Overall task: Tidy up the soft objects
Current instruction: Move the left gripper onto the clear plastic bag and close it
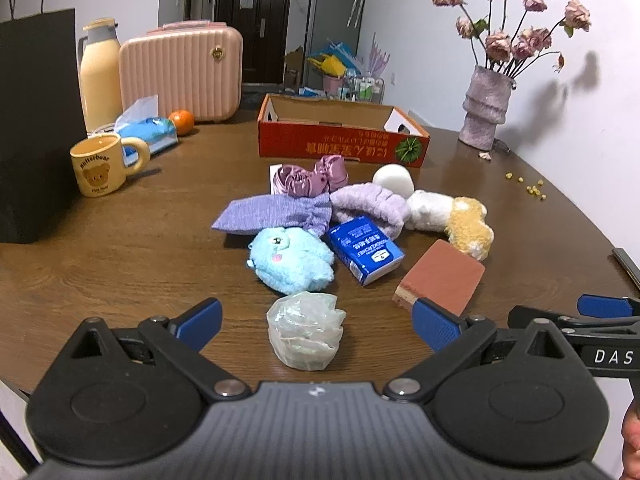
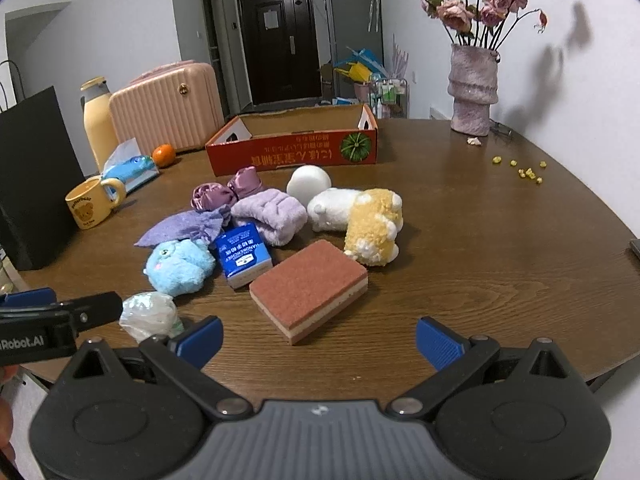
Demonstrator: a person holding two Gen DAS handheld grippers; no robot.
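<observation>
Altogether ten soft things are counted on the wooden table (image 1: 120, 264), bunched ahead of both grippers: one crumpled plastic bag (image 1: 306, 330), one blue plush toy (image 1: 291, 258), one blue tissue pack (image 1: 365, 249), one brick-red sponge (image 2: 309, 289), one lilac cloth pouch (image 1: 272, 214), one lilac fluffy headband (image 1: 370, 208), one shiny purple scrunchie (image 1: 310, 176), one white ball (image 1: 393, 179), one white plush (image 2: 334, 208) and one yellow plush (image 2: 374, 226), the last two touching each other. One red cardboard box (image 1: 340, 142) is seen lying open just beyond the pile.

Further off, one yellow mug (image 1: 102, 168), one orange (image 1: 182, 122), one pink case (image 1: 182, 72), one cream bottle (image 1: 100, 76) and one vase of dried roses (image 1: 486, 110) are seen.

The left gripper (image 1: 316, 322) is held low and level over the near table edge, its jaws spread wide, with the plastic bag lying between them, untouched. The right gripper (image 2: 319, 338) is held beside it at the same height, jaws likewise spread wide and empty, with the sponge just ahead of the gap. Each gripper's blue-tipped nose is caught at the edge of the other's view.
</observation>
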